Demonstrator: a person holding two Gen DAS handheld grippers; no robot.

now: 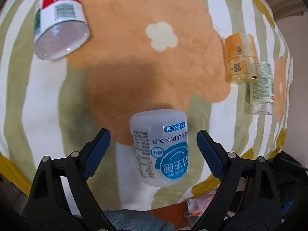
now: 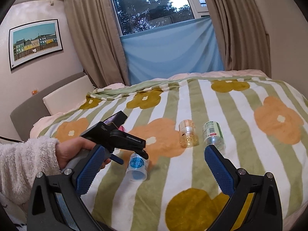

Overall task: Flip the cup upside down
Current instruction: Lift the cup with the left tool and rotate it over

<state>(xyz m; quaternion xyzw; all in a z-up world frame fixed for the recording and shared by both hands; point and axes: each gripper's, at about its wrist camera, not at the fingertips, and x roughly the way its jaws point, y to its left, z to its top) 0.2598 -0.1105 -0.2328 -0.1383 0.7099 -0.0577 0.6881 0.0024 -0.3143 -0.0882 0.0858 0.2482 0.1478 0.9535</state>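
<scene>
A translucent cup with a blue round label (image 1: 161, 148) stands on the flowered blanket between the blue pads of my left gripper (image 1: 154, 154). The jaws are open, with a gap on each side of the cup. In the right wrist view the same cup (image 2: 137, 167) shows its wide open end towards the camera, under the left gripper (image 2: 132, 157) held in a hand. My right gripper (image 2: 154, 171) is open and empty, held back above the near part of the bed.
A red and white cup (image 1: 59, 19) stands at the far left. An orange cup (image 1: 241, 57) and a green-labelled cup (image 1: 261, 88) stand side by side at the right, also in the right wrist view (image 2: 187, 133) (image 2: 212, 134). The blanket's edge (image 1: 269, 152) is close.
</scene>
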